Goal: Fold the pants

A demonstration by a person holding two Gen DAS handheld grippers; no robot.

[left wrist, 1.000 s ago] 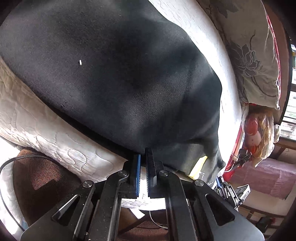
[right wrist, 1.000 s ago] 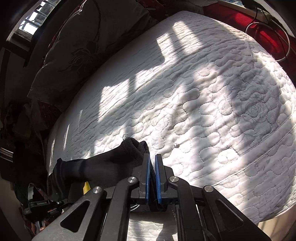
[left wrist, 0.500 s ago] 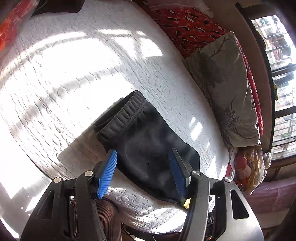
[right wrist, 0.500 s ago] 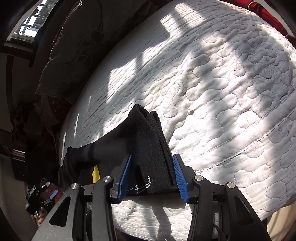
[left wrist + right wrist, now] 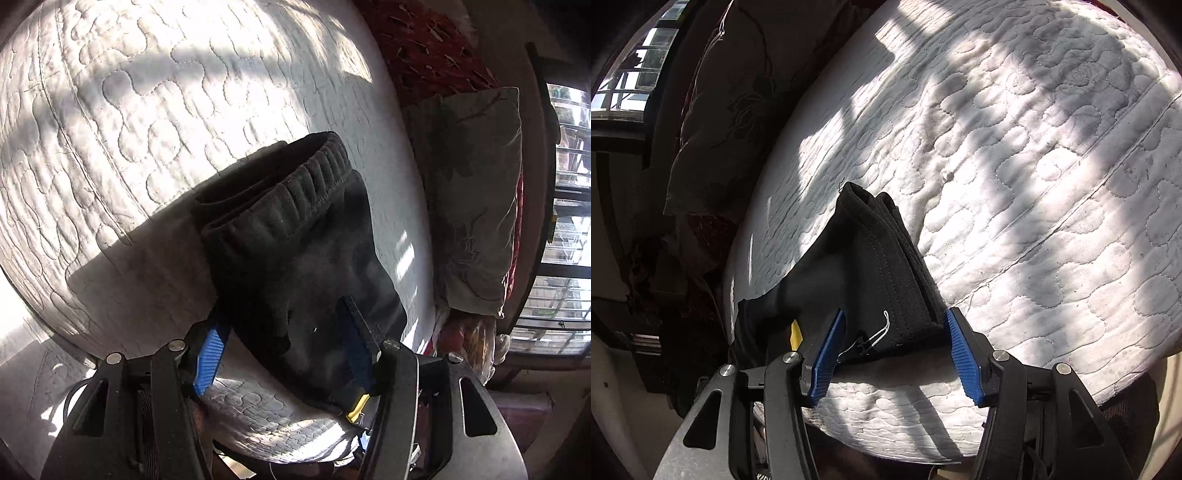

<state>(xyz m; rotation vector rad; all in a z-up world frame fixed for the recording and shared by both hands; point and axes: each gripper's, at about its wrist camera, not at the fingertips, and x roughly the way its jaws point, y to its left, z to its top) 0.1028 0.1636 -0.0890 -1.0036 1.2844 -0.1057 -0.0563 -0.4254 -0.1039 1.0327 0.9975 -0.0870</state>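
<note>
The black pants (image 5: pixel 295 258) lie folded into a compact stack near the front edge of the white quilted mattress (image 5: pixel 147 110). The ribbed elastic waistband (image 5: pixel 295 199) faces away in the left wrist view. My left gripper (image 5: pixel 282 354) is open, its blue pads either side of the near end of the stack, holding nothing. In the right wrist view the pants (image 5: pixel 871 277) show their layered hem end with a loose white thread (image 5: pixel 879 334). My right gripper (image 5: pixel 895 362) is open just in front of that end, on the mattress (image 5: pixel 1034 184).
A grey flowered pillow (image 5: pixel 476 206) leans at the bed's right end over a red patterned cloth (image 5: pixel 424 40); it also shows in the right wrist view (image 5: pixel 727 110). Barred windows (image 5: pixel 569 221) lie beyond. The mattress front edge (image 5: pixel 905 424) drops off right under both grippers.
Both grippers were shut on the pants a second ago. They have opened, let go of the cloth and drawn back toward the bed's front edge. The folded stack now rests on the mattress.
</note>
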